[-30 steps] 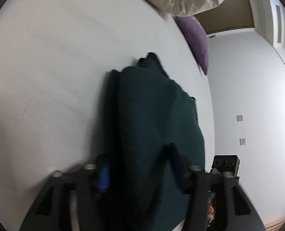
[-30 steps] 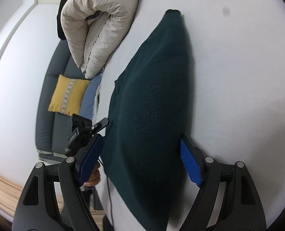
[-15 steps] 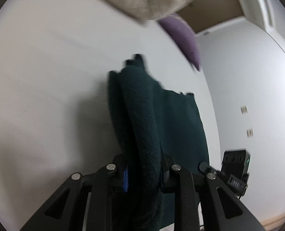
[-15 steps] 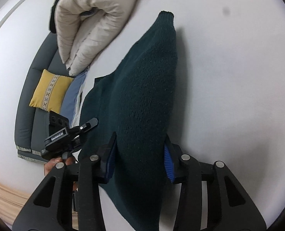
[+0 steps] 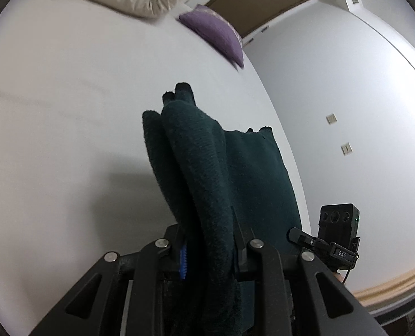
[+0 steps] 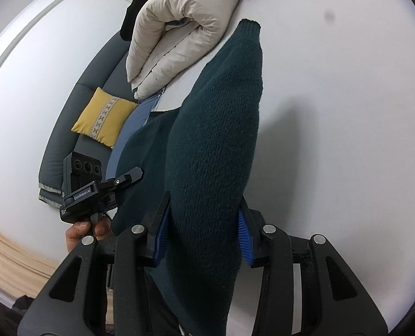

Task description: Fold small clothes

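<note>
Clamping both tools on one edge of the dark teal knitted sweater (image 6: 216, 140) — left tool (image 5: 210, 249) pinched on a bunched fold, right tool (image 6: 204, 232) on a thicker roll. Holding that edge raised off the white bed (image 5: 67, 112), far end trailing on the sheet. Keeping both tools level and carrying together — probably steering short of the cream folded duvet (image 6: 179, 33) beyond.

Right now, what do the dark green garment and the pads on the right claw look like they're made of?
Dark green garment: looks like chunky knit, wool or acrylic; visible stitch loops, matte, fuzzy edges. Right claw pads: blue, ridged, probably rubber or soft plastic, matte.
</note>
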`<state>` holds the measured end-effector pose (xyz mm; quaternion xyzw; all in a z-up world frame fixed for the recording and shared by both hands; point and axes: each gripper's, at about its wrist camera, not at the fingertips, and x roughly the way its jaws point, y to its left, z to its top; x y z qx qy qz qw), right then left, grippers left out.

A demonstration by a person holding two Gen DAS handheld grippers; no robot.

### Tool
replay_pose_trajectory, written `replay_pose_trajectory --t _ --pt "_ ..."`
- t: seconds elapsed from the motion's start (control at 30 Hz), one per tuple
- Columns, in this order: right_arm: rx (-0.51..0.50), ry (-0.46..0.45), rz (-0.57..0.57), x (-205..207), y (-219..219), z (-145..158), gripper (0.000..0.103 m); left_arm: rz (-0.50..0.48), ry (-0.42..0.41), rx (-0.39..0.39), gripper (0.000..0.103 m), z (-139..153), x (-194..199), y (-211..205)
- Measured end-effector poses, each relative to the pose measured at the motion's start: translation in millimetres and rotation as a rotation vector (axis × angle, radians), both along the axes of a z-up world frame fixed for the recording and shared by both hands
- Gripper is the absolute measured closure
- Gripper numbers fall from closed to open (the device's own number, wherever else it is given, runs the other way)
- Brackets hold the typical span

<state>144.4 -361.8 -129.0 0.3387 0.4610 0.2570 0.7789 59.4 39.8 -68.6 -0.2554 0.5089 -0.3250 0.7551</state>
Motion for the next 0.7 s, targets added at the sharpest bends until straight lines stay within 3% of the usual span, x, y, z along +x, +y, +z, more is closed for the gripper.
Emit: replay_pose_trajectory --t 0.13,0.23,0.27,0.3,0.37,0.4,0.53,0.7 --pt "0.001 0.030 -0.017 -46.1 -12.8 -26.8 0.064 -0.013 0.050 0.017 0.079 -35.9 -24.0 -10.3" --pt "0.004 0.084 -0.044 -62.9 -25.8 -60.7 0.064 -0.002 0.137 0.059 0.079 -87.1 -27.4 -20.6" --pt "-0.012 0.120 -0.061 -65.3 -29.9 -77.8 0.064 0.011 0.158 0.057 0.076 -101.4 -27.2 -20.7" --pt "-0.018 0.140 -0.072 -67.7 -32.8 -89.8 0.064 0.028 0.173 0.006 0.076 -110.7 -27.0 -17.4" --pt "0.077 0.125 -0.089 -75.0 -42.9 -106.8 0.063 0.053 0.190 -0.060 0.075 -115.1 -28.9 -12.1" --pt "0.094 0.112 -0.096 -78.1 -45.0 -108.5 0.064 0.051 0.182 -0.051 0.075 -112.9 -30.9 -13.9" --pt "0.048 0.104 -0.107 -84.4 -41.5 -100.3 0.059 0.049 0.152 -0.009 0.072 -101.7 -32.0 -17.1" --pt "-0.027 0.098 -0.165 -94.5 -48.2 -79.6 0.057 0.116 0.068 0.087 0.070 -70.7 -42.3 -7.1"
